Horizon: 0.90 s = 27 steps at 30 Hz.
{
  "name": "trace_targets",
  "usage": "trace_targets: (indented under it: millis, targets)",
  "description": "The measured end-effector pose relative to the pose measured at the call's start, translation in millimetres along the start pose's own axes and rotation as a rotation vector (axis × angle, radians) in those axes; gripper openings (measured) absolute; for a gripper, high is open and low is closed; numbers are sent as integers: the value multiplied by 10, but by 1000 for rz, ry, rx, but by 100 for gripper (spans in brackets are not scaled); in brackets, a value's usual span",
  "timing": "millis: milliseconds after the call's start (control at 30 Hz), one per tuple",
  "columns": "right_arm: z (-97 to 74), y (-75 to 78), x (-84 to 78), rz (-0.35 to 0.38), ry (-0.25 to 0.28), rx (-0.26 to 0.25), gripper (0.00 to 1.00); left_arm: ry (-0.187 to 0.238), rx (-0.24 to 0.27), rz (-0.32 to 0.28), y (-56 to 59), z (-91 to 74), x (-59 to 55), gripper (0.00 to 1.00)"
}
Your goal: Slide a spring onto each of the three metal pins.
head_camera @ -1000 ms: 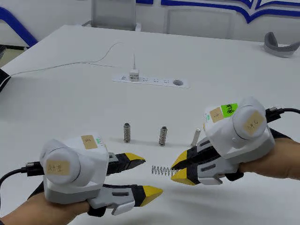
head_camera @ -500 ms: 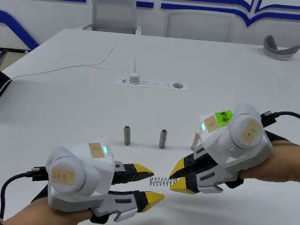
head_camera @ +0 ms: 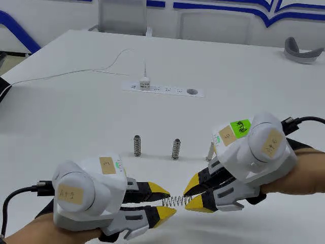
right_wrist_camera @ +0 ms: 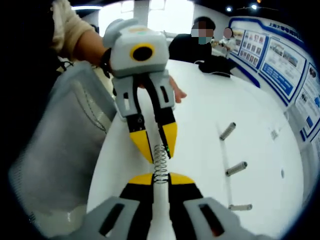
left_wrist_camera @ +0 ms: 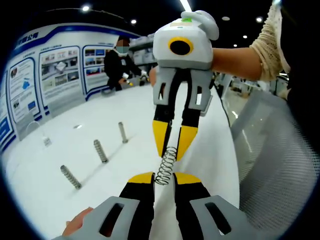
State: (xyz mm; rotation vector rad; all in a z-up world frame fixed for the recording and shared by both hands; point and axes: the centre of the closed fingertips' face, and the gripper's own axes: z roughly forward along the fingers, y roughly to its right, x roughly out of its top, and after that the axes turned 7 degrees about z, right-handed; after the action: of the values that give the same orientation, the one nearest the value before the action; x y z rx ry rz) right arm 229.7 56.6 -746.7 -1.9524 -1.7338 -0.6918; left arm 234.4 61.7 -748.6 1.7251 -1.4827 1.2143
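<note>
My left gripper (head_camera: pixel 166 201) has moved in. Its jaws now pinch the left end of the small steel coil spring (head_camera: pixel 176 200), and my right gripper (head_camera: pixel 193 194) clamps the right end, just near of the three upright metal pins (head_camera: pixel 175 149). Open white table (head_camera: pixel 76 107) lies beyond.

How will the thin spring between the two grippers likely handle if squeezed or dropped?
The spring looks thin-wired and open-coiled, so it probably flexes and compresses easily. Spanning the left gripper and right gripper unsupported, it seems very light. Being round, it would likely roll on the smooth table.
</note>
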Motion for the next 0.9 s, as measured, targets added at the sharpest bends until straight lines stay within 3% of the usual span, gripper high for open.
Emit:
trace_targets:
  millis: [233, 900]
  targets:
    - [-44, -38, 49, 4, 4, 19, 12, -8, -8, 17, 22, 5, -21, 12]
    - [-138, -63, 373, 53, 141, 31, 12, -3, -8, 11, 37, 27, -2, 12]
